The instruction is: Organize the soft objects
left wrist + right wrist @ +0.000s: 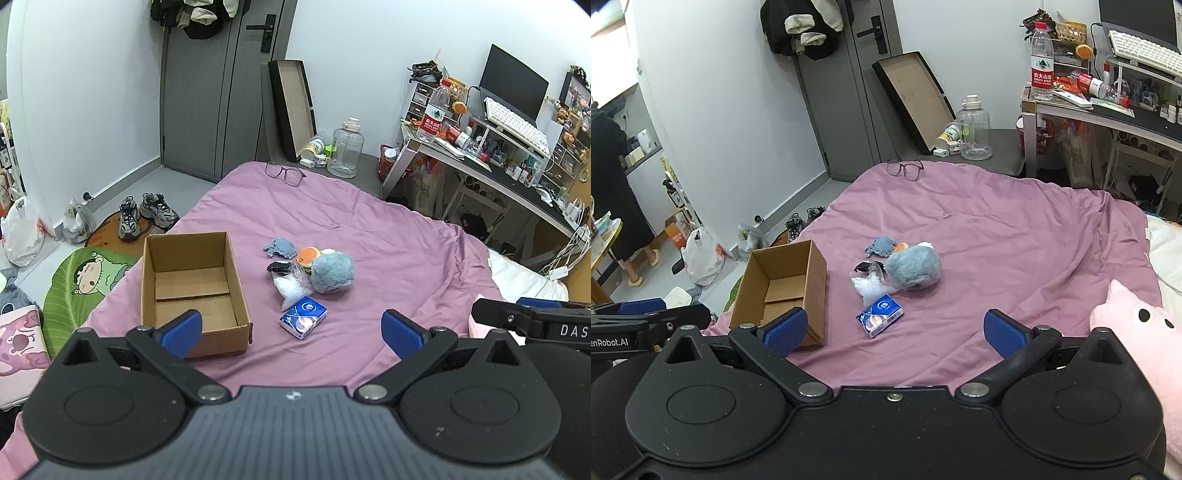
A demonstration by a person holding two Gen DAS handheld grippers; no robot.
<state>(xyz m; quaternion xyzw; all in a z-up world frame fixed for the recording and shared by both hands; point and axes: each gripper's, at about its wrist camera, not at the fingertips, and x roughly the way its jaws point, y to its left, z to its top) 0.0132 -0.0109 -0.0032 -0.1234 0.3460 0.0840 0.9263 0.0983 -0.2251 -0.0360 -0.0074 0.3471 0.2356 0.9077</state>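
An open, empty cardboard box (pixel 192 291) (pixel 783 291) stands on the pink bedsheet (pixel 388 258) (pixel 997 251). To its right lies a small pile: a blue tissue pack (pixel 303 317) (pixel 880 312), a clear plastic bag (pixel 291 284) (pixel 870 284), a grey-blue plush ball (pixel 332 272) (pixel 914 269), an orange burger plush (pixel 308 255), a small blue knitted piece (pixel 280 247) (pixel 881 246) and a black item (pixel 279 266). My left gripper (pixel 291 330) is open and empty, short of the box and pile. My right gripper (pixel 895 330) is open and empty, also short of them.
Glasses (pixel 285 172) (pixel 905 168) lie at the bed's far edge. A pink plush (pixel 1145 339) lies at right. A water jug (pixel 345 147) and a leaning tray (pixel 293 107) stand on the floor beyond. A cluttered desk (pixel 498 155) is at right; shoes (pixel 147 214) at left.
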